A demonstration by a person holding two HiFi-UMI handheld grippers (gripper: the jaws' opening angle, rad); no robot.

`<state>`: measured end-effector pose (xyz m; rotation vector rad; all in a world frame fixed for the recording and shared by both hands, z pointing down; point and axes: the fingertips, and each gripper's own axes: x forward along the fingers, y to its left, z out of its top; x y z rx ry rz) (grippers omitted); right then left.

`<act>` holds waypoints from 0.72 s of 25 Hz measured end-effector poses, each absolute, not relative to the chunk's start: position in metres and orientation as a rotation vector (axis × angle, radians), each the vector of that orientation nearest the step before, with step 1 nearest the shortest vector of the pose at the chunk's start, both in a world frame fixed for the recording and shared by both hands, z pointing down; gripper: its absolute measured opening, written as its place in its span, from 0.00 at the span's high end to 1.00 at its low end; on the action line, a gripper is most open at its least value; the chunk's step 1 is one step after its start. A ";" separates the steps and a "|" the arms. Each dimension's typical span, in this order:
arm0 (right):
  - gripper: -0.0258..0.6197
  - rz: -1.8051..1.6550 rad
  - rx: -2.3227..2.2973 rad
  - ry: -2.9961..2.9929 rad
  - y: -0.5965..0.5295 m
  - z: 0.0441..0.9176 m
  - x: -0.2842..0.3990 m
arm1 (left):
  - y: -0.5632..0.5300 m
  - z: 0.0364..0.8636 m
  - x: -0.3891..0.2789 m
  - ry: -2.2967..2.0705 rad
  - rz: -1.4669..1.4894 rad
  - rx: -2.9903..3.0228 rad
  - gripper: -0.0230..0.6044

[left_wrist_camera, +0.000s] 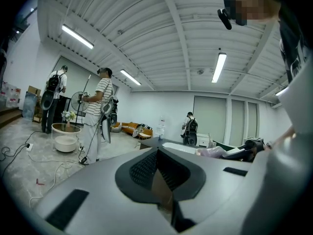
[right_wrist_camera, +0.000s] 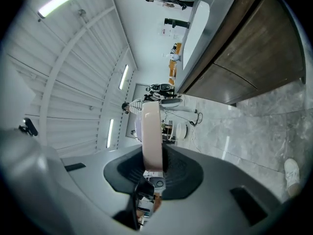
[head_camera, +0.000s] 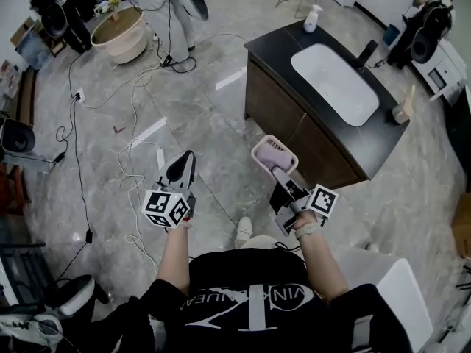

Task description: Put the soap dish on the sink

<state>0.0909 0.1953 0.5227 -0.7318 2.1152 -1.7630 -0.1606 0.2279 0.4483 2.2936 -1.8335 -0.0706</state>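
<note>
The soap dish (head_camera: pixel 274 155) is in the air over the grey floor (head_camera: pixel 221 123), pinched by its near rim in the right gripper (head_camera: pixel 282 173), whose fingers stand narrow and clamped on it. The sink (head_camera: pixel 335 83) is well apart from it, at about 1 o'clock in the head view, set in the top of a dark cabinet (head_camera: pixel 294 123).

The dish looks like light, stiff plastic, with a pink rim and a lilac inside. Its smooth edge would probably be slippery, and a pinch at one end lets the far end sag or swing. A deep bite on the rim with the dish kept level seems safest, and it should stand a firm squeeze.

The left gripper (head_camera: pixel 182 169), at 9 o'clock from the dish, has its fingers closed together on nothing.

In the right gripper view the dish (right_wrist_camera: pixel 151 131) is seen edge-on, as a thin pale band. Its underside and how far the pads reach over it are hidden. Whether the lilac part is a loose insert cannot be told.

On the cabinet top a pump bottle (head_camera: pixel 312 19) stands at 11 o'clock from the sink and a tap (head_camera: pixel 366 52) at 1 o'clock. A small tan thing (head_camera: pixel 401 112) at 4 o'clock is too small to name.
</note>
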 end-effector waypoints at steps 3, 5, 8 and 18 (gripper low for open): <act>0.83 -1.772 -0.738 2.119 0.177 0.524 0.090 | 0.207 0.450 -0.161 -1.837 -0.082 2.283 0.94; 0.83 -1.780 -0.744 2.114 0.167 0.526 0.092 | 0.193 0.452 -0.158 -1.834 -0.089 2.283 0.94; 0.83 -1.792 -0.752 2.104 0.151 0.528 0.096 | 0.173 0.451 -0.151 -1.823 -0.095 2.299 0.94; 0.83 -1.821 -0.803 2.040 0.109 0.536 0.110 | 0.125 0.463 -0.144 -1.787 -0.067 2.283 0.94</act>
